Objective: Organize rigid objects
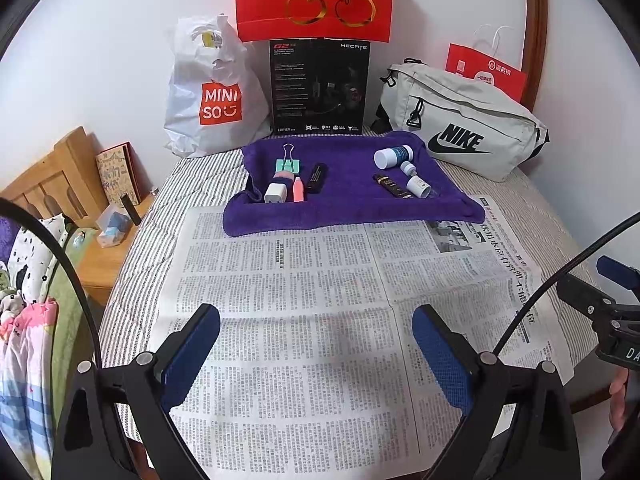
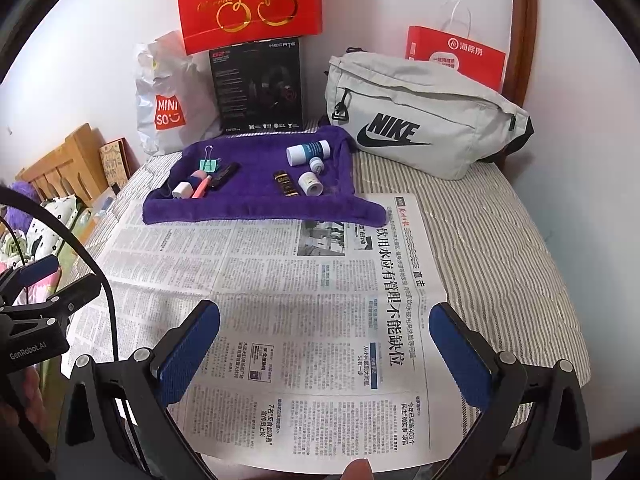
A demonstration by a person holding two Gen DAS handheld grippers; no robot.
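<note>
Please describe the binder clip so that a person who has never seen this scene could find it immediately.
Find the purple towel spread at the far end of the newspaper. In its left cluster of small items, the binder clip lies farthest back. Only it has a mint-green body and silver wire handles.

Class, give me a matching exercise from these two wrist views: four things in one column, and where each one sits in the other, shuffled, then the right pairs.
1. binder clip
2. white-capped bottle
3. Nike bag
4. newspaper

a. spread under both open claws
b. right side of purple towel
c. left side of purple towel
d. behind the towel, to the right

Pairs: 1-c, 2-b, 3-d, 4-a
</note>
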